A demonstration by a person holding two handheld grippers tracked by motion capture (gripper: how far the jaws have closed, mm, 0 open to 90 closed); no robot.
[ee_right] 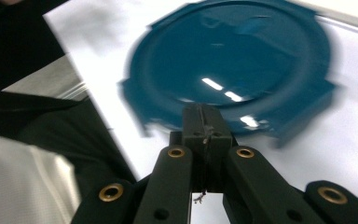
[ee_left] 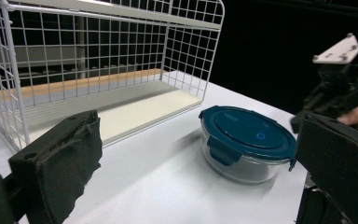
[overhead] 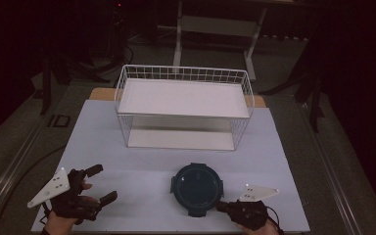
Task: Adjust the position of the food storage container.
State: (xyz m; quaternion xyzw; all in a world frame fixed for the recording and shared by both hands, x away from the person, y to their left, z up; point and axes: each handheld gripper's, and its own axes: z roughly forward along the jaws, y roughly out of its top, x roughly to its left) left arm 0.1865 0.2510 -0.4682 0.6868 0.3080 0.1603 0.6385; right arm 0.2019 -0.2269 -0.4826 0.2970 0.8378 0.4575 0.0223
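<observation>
A round clear container with a dark teal clip-on lid [overhead: 196, 188] stands on the white table near its front edge. It also appears in the left gripper view [ee_left: 247, 135], and blurred in the right gripper view [ee_right: 233, 60]. My left gripper [overhead: 104, 183] lies at the front left, well apart from the container, its padded jaws spread wide with nothing between them [ee_left: 198, 158]. My right gripper [overhead: 221, 206] sits at the container's front right, jaws pressed together and empty [ee_right: 204, 116], tip right at the lid's rim. I cannot tell whether it touches.
A white wire basket shelf [overhead: 183, 73] with two solid white levels stands at the back middle of the table [overhead: 127, 161]; its mesh wall [ee_left: 9, 70] is close in the left gripper view. Dark floor and table legs lie beyond.
</observation>
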